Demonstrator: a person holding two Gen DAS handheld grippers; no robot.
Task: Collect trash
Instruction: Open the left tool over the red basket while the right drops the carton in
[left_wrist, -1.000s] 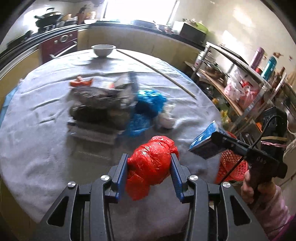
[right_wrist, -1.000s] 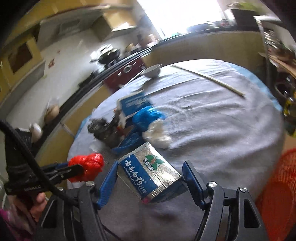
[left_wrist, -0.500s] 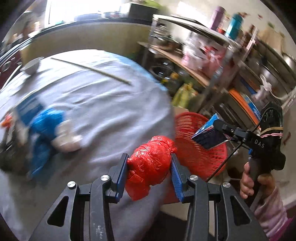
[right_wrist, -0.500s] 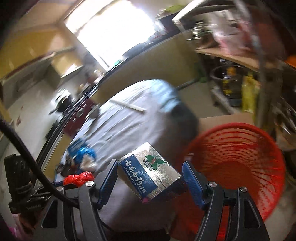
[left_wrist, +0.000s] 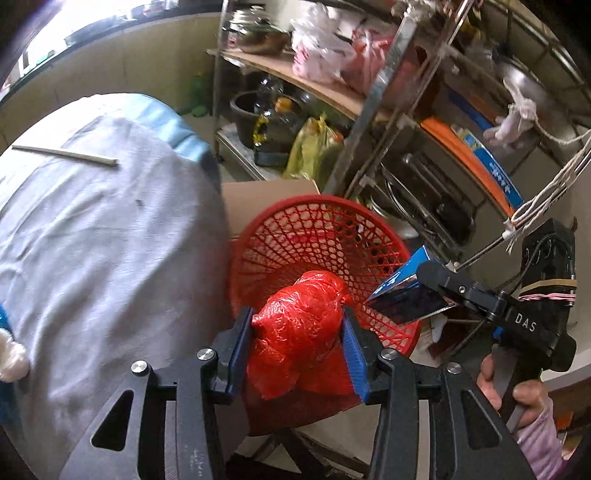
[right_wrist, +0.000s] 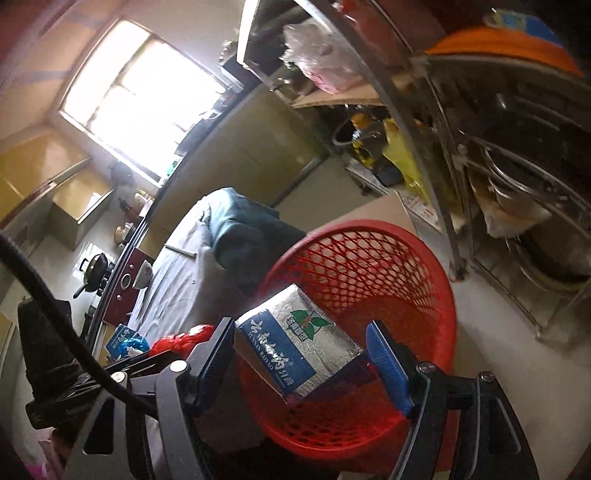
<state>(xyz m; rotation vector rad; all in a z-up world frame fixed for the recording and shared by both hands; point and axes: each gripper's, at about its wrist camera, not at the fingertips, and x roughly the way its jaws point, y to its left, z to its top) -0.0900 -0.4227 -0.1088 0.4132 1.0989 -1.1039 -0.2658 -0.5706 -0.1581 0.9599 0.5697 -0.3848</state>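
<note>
So we're holding the left gripper (left_wrist: 297, 334) clamped tight on a crumpled red plastic bag (left_wrist: 297, 325), blue pads pressing into both sides of it. It's hanging right over the near rim of the red mesh basket (left_wrist: 317, 236), which is sitting just beside the table with the grey cloth (left_wrist: 103, 236).

Our right gripper (right_wrist: 301, 356) is squeezing a silver and blue carton (right_wrist: 295, 341), tilted, one corner dipping over the basket's (right_wrist: 365, 273) opening. From the left camera we're seeing that carton (left_wrist: 404, 295) hovering at the basket's right edge. A thin stick (left_wrist: 64, 155) is lying on the cloth, and a cluttered metal rack (left_wrist: 417, 122) is standing behind the basket.
</note>
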